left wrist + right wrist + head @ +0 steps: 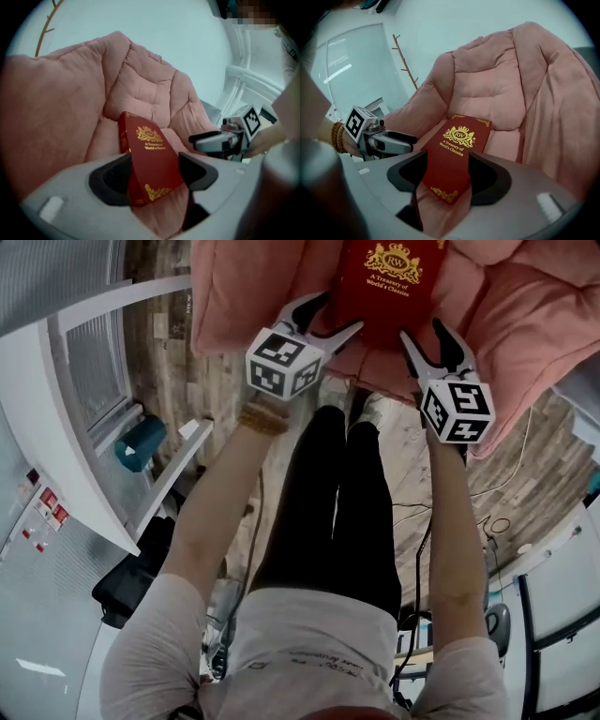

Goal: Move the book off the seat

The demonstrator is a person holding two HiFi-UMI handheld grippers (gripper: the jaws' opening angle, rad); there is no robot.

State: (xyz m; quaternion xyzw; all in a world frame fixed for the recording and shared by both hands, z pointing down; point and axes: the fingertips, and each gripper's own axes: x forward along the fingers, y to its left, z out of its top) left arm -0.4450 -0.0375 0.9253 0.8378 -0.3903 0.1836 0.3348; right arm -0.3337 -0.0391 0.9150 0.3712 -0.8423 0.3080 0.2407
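Note:
A dark red book (389, 277) with gold print lies on the seat of a pink cushioned chair (525, 324), its near end toward me. My left gripper (333, 315) stands at the book's near left corner and my right gripper (422, 334) at its near right corner. In the left gripper view the book (152, 159) sits between the open jaws of the left gripper (154, 176), with a gap at the right pad. In the right gripper view the book (457, 154) lies between the spread jaws of the right gripper (449, 176).
A white desk (84, 427) with a teal cup (141, 442) stands at my left over a wooden floor. Cables (487, 512) trail on the floor at the right. A wooden coat rack (405, 65) stands by the wall behind the chair.

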